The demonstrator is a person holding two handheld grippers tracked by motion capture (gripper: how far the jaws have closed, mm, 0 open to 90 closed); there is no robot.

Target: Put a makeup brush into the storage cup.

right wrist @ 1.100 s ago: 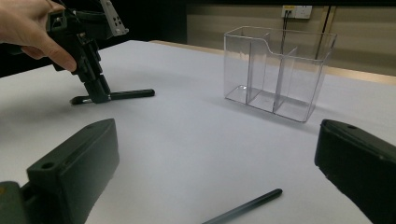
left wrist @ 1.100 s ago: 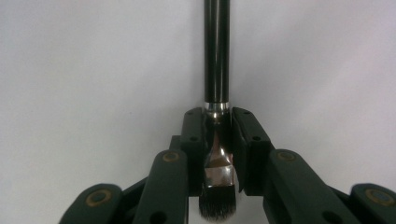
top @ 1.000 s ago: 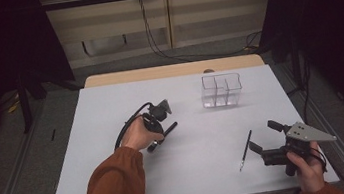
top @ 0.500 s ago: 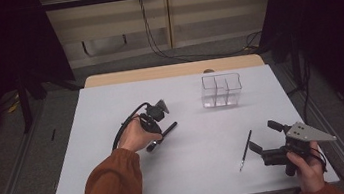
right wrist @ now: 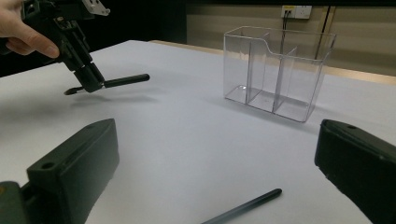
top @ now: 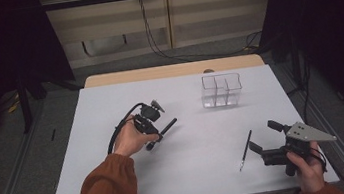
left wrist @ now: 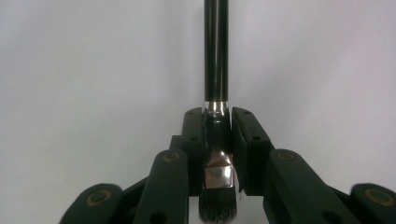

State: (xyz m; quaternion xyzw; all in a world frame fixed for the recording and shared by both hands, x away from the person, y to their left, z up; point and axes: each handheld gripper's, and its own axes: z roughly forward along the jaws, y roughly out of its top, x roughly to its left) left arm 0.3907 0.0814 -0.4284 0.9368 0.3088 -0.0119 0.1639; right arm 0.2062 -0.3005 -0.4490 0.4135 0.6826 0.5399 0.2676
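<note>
Here the left gripper [top: 157,133] clamps a makeup brush [left wrist: 217,70] at its ferrule, handle projecting ahead of the jaws, likely for carrying to the clear organizer [top: 221,90]; the right gripper [top: 266,141] gapes wide, a thin pencil [right wrist: 243,206] lying between its jaws.

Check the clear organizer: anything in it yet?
Empty. The clear organizer shows bare compartments; the brush sits in the left claw, thin pen on the table.

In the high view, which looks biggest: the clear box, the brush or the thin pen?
1. Clear box, biggest.
2. Pen, longer than the brush's visible part.
3. Brush, thicker, but partly hidden in the left tool, so the order of pen and brush is unsure.
</note>
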